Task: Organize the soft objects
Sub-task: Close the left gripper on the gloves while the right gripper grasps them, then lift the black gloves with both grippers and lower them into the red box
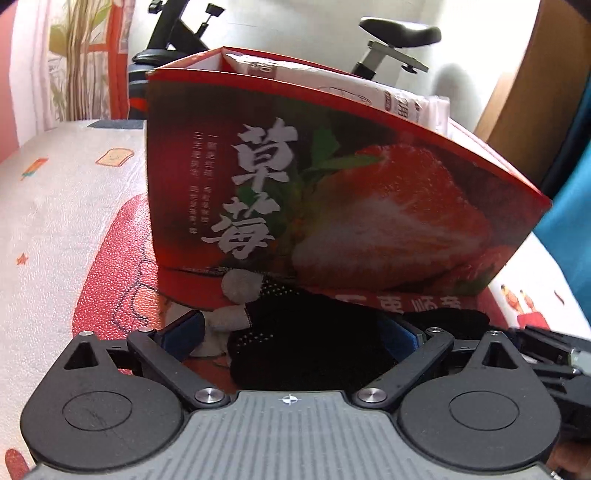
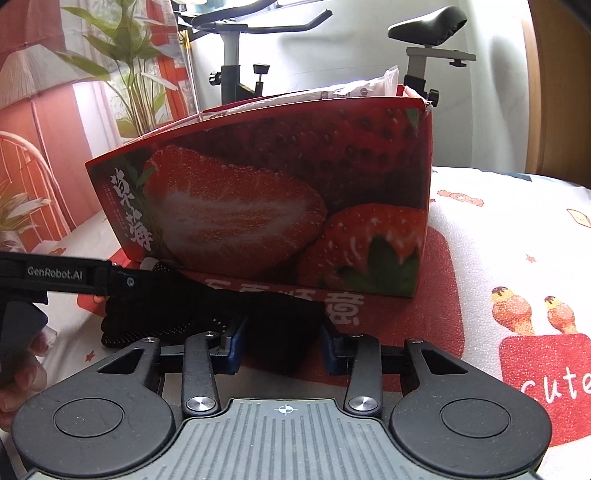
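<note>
Clearly, "草莓" on strawberry box [image 1: 332,192], "GenRobot.AI" on left hand-held gripper [image 2: 55,273]

Black sock [image 1: 306,343] between open tool [image 1: 291,332] fingers

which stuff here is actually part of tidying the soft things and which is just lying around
Part of the job:
- black dotted sock, lying between both open claws
- white pom-pom on it
- strawberry box
- white soft packs in the box
- left claw, right claw

Just lying about:
- exercise bike
- potted plant
- cartoon bedsheet
</note>
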The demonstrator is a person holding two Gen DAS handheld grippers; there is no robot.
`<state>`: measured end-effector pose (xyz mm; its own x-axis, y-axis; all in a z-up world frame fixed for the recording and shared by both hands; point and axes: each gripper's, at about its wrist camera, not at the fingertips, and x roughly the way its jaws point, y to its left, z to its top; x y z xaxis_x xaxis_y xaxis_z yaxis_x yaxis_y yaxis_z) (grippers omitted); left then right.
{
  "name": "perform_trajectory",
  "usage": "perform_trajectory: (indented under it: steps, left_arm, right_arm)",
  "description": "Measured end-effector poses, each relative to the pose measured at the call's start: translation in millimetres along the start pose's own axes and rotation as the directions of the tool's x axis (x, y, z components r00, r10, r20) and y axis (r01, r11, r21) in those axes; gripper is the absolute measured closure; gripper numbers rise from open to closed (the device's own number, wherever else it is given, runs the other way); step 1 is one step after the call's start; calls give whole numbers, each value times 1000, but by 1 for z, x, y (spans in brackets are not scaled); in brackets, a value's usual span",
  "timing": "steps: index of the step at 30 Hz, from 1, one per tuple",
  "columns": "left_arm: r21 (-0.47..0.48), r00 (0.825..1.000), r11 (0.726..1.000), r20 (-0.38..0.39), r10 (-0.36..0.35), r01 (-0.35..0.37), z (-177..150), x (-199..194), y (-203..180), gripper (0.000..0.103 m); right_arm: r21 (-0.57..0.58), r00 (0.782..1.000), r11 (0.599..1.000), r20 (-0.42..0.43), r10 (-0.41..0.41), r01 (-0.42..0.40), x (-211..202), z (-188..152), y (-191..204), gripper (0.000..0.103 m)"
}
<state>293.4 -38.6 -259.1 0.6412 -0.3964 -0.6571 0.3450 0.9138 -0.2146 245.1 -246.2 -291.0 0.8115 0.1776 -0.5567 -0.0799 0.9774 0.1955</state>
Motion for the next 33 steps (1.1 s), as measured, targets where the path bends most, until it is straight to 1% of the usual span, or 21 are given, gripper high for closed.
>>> perform_trajectory:
  steps: [2, 4, 5, 6, 7, 8, 9, 10, 12, 14, 17, 20, 22, 24, 27, 33]
  left_arm:
    - [16, 1000, 1000, 5, -5, 5, -2, -1, -3, 10]
    - [19, 1000, 1000, 4, -8, 8, -3, -3, -4, 19]
    - [18, 1000, 1000, 2, -15, 15, -4, -4, -4, 27]
    - [19, 1000, 1000, 1, -16, 16, -3, -5, -4, 37]
    - [22, 1000, 1000, -1, -12, 13, -4, -6, -5, 43]
    - [22, 1000, 1000, -3, -15, 15, -4, -7, -5, 52]
    - [18, 1000, 999, -5, -30, 30, -5, -8, -4, 57]
    - [11, 999, 999, -7, -40, 40, -6, -9, -3, 59]
    - [1, 999, 999, -5, -48, 48, -9, -13, -4, 70]
    - [-16, 998, 998, -2, -64, 64, -17, -19, -3, 74]
    - [-26, 999, 998, 4, -48, 49, -26, -27, -6, 79]
    - [-38, 999, 999, 18, -35, 36, -35, -41, -3, 80]
    - [-65, 999, 997, 27, -31, 33, -40, -50, 1, 80]
    - [-83, 999, 996, 39, -35, 38, -43, -59, 3, 80]
    - [-74, 997, 997, 69, -34, 39, -45, -74, 1, 80]
    - [-56, 989, 995, 127, -70, 78, -41, -101, -4, 80]
  right_arm:
    - [-2, 1000, 1000, 0, 1, -1, 0, 0, 0, 67]
    - [-9, 1000, 1000, 0, 0, 0, 0, -1, 1, 68]
    - [-15, 1000, 1000, 0, -2, 2, 0, -1, 1, 68]
    - [-22, 1000, 1000, 0, -4, 4, -1, -1, 3, 68]
    - [-27, 1000, 1000, 0, -4, 4, -1, -1, 4, 68]
    - [-31, 1000, 1000, -1, -4, 4, 0, -2, 5, 68]
    - [-33, 1000, 999, -2, -1, 1, 0, -2, 5, 68]
    - [-35, 1000, 999, -2, -2, 2, 0, -2, 6, 69]
    - [-44, 1000, 999, -3, -1, 1, -1, -3, 8, 70]
    - [-70, 1000, 998, 0, -3, 3, -2, -4, 13, 71]
    - [-154, 1000, 988, 26, -16, 20, -8, -9, 27, 76]
    - [-240, 998, 970, 56, -20, 33, -15, -13, 42, 80]
    - [-270, 998, 963, 68, -8, 26, -22, -16, 47, 85]
    - [-283, 997, 959, 76, -1, 22, -29, -19, 52, 86]
    - [-311, 995, 950, 100, 7, 24, -43, -20, 59, 87]
    - [-286, 988, 958, 152, 21, 23, -73, -13, 63, 87]
